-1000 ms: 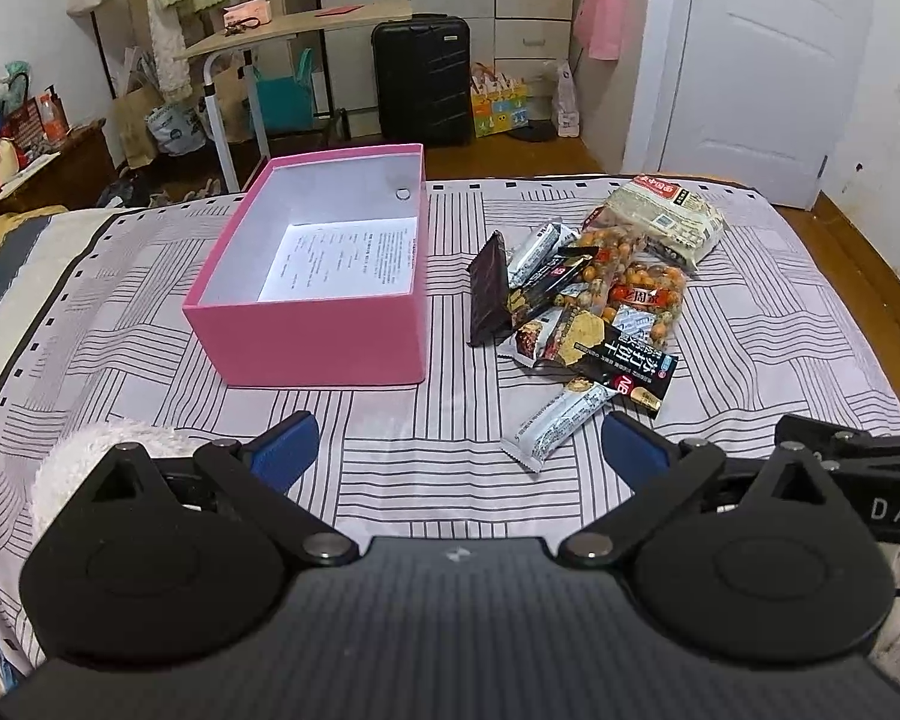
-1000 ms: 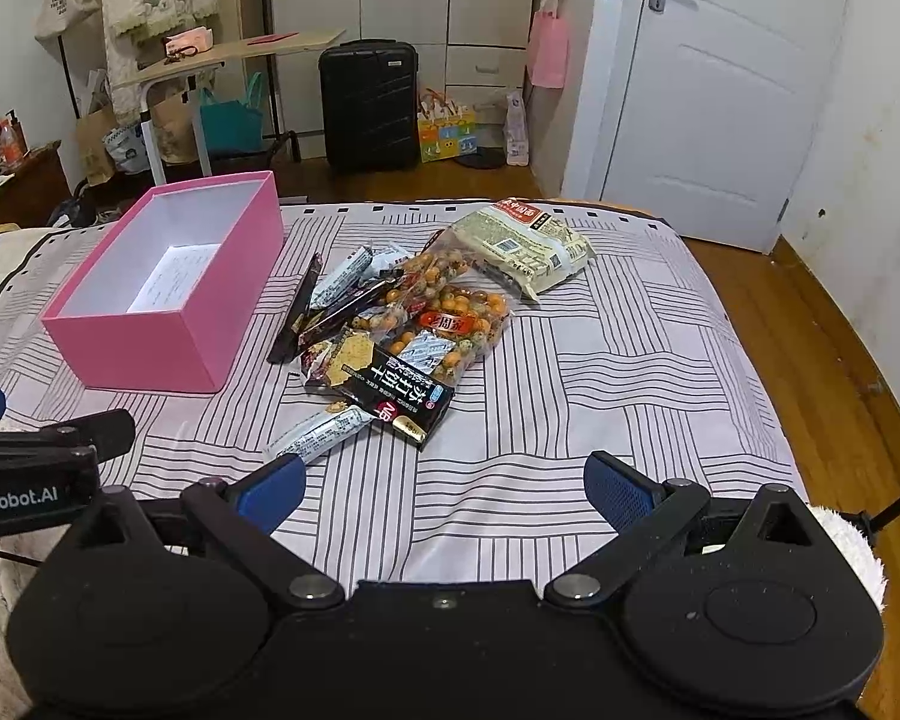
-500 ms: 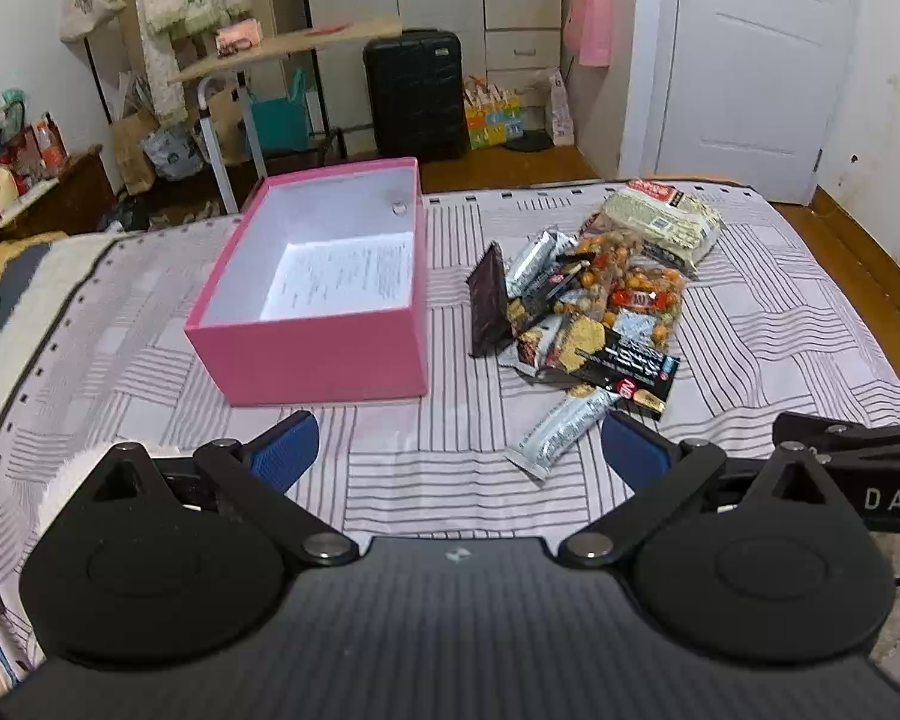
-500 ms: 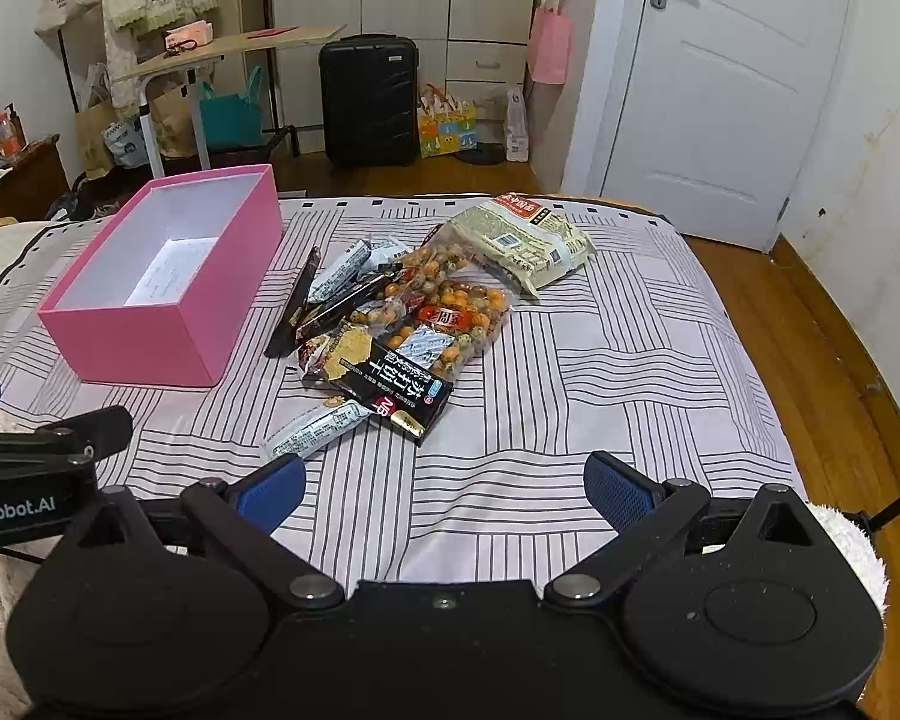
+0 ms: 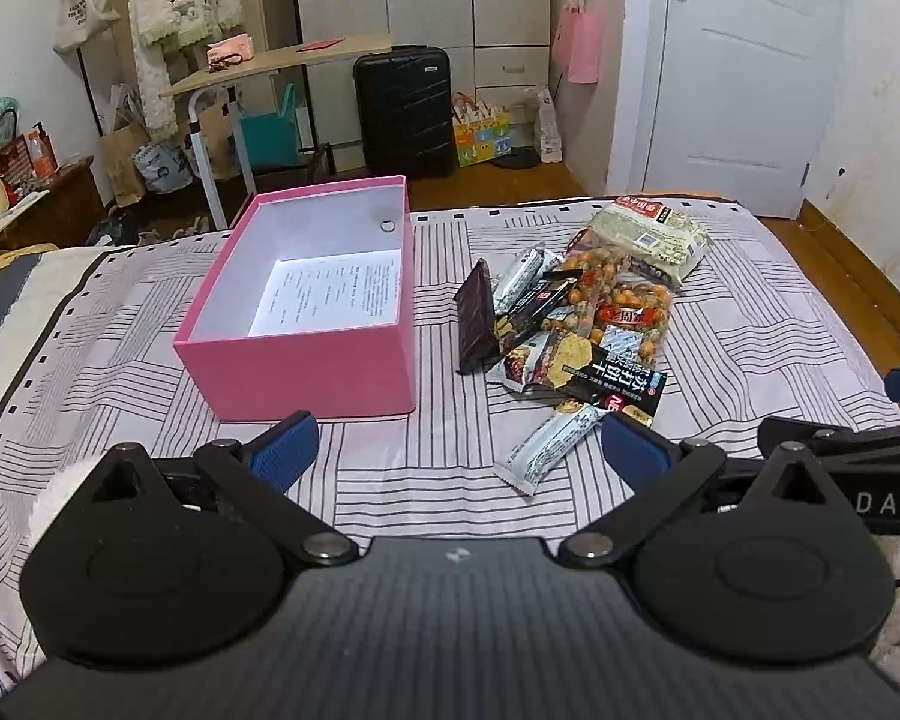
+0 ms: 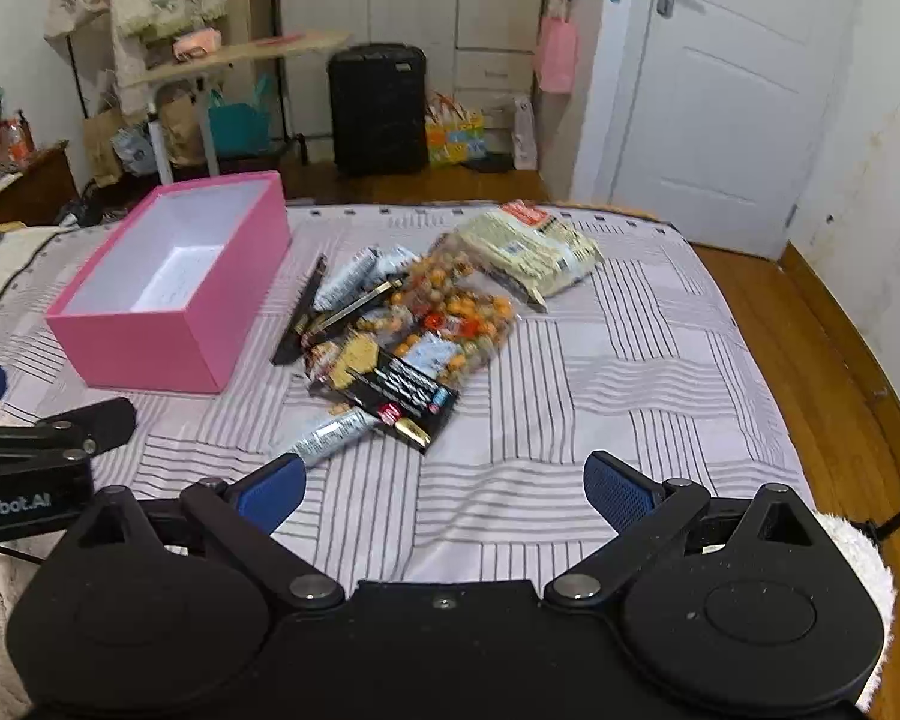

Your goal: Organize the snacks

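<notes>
An open pink box [image 5: 306, 360] [image 6: 150, 354] with a printed sheet on its white floor sits on the striped bedspread. Right of it lies a heap of snacks: a dark chocolate bar [image 5: 475, 324], a silver bar [image 5: 549, 447] [image 6: 330, 435] nearest me, a black cracker pack [image 5: 600, 378] [image 6: 402, 390], an orange nut bag [image 5: 624, 306] [image 6: 456, 312] and a pale noodle pack [image 5: 651, 234] [image 6: 528, 246]. My left gripper [image 5: 459, 450] is open, hovering short of the box and the silver bar. My right gripper [image 6: 444, 489] is open, hovering short of the heap, holding nothing.
The bed's right edge drops to a wooden floor [image 6: 840, 360]. Beyond the bed's far end stand a black suitcase [image 5: 405, 111], a small desk [image 5: 270, 66], bags and a white door [image 5: 744, 72]. Each gripper's body shows at the edge of the other's view.
Both grippers have lifted and tilted slightly, so the box and snacks sit lower in view. Nothing was taken hold of; both stay open.
</notes>
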A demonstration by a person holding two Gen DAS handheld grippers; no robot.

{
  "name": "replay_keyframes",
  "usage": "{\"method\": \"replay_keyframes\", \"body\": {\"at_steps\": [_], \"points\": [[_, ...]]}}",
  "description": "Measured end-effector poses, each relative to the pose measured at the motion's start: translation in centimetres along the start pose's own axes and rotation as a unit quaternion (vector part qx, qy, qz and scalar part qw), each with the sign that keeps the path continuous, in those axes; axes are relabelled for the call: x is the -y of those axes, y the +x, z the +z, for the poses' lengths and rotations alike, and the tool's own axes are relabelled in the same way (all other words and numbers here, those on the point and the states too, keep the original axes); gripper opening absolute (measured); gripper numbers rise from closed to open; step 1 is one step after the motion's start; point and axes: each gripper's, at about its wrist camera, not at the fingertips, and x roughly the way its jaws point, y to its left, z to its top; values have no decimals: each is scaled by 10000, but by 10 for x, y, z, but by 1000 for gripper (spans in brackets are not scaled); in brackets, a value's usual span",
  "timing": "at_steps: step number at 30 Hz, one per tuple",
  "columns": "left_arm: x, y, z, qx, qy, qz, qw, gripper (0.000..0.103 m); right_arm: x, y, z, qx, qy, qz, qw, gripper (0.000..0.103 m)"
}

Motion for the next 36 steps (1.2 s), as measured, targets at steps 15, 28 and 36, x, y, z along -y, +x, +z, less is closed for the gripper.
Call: {"method": "replay_keyframes", "body": {"at_steps": [15, 28, 36], "points": [[-9, 20, 28, 127, 174, -460, 9987, 101, 20, 5, 25, 2359, -851, -662, 9658, 101], [15, 145, 88, -678, 604, -1218, 9884, 66, 53, 141, 44, -168, 396, 837, 9956, 96], [30, 216, 68, -856, 651, -1675, 9800, 52, 51, 194, 18, -934, 1002, 1468, 9796, 87]]}}
